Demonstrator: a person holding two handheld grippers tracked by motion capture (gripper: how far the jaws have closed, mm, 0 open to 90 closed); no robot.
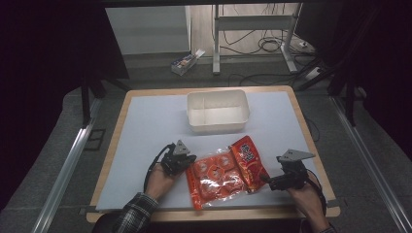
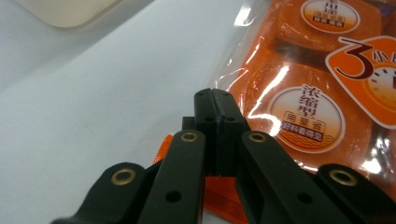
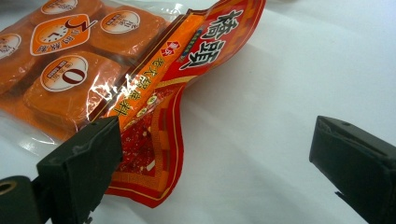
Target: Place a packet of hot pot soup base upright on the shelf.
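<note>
Black jaws of the left gripper (image 2: 215, 100) are pressed together, and nothing is seen pinched between them. Their tips are seen low in the middle of the left gripper view, just beside the clear edge of the orange packet (image 2: 317, 84). The right gripper (image 3: 210, 154) is spread wide, and its left jaw is seen over the packet's red corner. In the high view, the packet (image 1: 226, 172) is laid low in the middle, between both grippers. A white tub (image 1: 217, 110) is placed above it on the white table (image 1: 145, 126).
</note>
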